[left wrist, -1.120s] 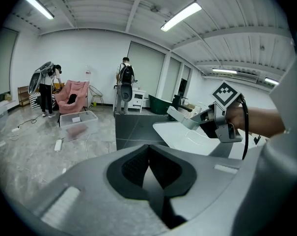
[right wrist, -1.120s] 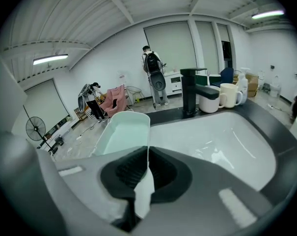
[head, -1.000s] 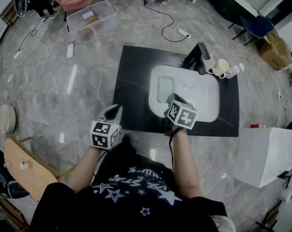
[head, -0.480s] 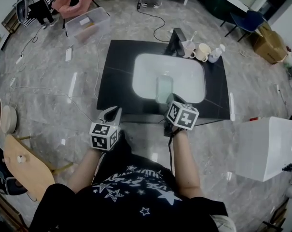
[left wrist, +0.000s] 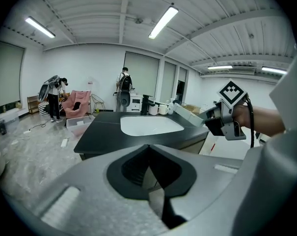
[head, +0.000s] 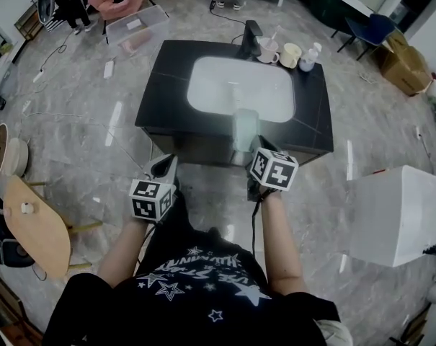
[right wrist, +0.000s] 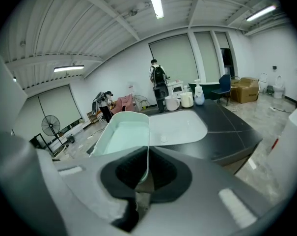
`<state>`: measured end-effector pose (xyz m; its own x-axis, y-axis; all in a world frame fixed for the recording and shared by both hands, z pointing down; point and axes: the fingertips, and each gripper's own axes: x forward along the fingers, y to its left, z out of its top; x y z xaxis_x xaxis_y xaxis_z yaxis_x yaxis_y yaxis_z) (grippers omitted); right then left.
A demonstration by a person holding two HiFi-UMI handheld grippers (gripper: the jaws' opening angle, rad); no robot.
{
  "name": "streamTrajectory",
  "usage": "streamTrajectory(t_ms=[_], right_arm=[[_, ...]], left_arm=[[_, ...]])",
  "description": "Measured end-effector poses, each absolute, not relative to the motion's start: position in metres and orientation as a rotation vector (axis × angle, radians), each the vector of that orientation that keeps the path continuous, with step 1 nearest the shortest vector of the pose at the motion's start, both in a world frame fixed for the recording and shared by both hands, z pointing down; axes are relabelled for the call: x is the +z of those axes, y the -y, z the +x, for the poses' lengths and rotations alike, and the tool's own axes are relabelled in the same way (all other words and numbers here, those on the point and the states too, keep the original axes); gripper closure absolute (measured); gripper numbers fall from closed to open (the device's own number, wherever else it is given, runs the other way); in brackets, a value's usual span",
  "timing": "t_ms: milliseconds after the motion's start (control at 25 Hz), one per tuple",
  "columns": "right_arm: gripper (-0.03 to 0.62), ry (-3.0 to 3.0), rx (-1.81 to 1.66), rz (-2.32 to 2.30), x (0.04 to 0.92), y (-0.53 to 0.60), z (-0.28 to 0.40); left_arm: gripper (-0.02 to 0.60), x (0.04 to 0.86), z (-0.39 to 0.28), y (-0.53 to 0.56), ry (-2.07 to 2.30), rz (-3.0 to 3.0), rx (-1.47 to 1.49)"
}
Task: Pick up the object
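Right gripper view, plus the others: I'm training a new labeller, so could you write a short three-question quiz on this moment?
1. True or false: the left gripper holds a mug.
2. Multiple choice: the right gripper is shut on
A) the wall of the pale green tub
B) a tap
C) a cable
3. Short answer: which white fixture is set into the black counter?

Key:
1. False. Its jaws are together with nothing between them.
2. A.
3. The sink.
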<state>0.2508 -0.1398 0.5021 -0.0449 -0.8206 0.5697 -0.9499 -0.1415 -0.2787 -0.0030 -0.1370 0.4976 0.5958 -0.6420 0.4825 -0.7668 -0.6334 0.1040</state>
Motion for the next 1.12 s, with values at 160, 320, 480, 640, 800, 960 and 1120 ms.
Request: streamTrajectory(t_ms=[160, 320, 480, 640, 800, 960, 1120], right_arm=[[0.583, 1.925, 0.957, 2.002, 0.506, 0.098, 0.256], [0.585, 1.924, 0.967, 2.011, 0.506, 0.067, 0.260], [0.585, 1.923, 0.980, 2.017, 0.509, 0.045, 0.260], [0.585, 1.916, 0.986, 2.009, 0.514, 0.030, 0.253], [0.585, 1.896, 0.989, 1.986, 0.521, 0.015, 0.238], [0.585, 1.880, 0.969, 1.985, 0.516, -0.003, 0.218], [0.585, 1.875, 0.960, 1.994, 0.509, -0.027, 0.197]], left_arm=[[0.572, 0.494, -0.003, 0.092, 1.181, 2.506, 0.586], [0.572, 0.488, -0.005, 0.058, 1.202, 2.493, 0.588], [0.572, 0.489, -0.008, 0.035, 1.199, 2.491, 0.605], [0.572, 0.492, -0.009, 0.024, 1.185, 2.489, 0.593], [0.572, 0.494, -0.018, 0.011, 1.170, 2.486, 0.573], [0.572, 0.491, -0.037, -0.007, 1.166, 2.488, 0.560], [0.572, 0.488, -0.062, -0.033, 1.168, 2.483, 0.556]])
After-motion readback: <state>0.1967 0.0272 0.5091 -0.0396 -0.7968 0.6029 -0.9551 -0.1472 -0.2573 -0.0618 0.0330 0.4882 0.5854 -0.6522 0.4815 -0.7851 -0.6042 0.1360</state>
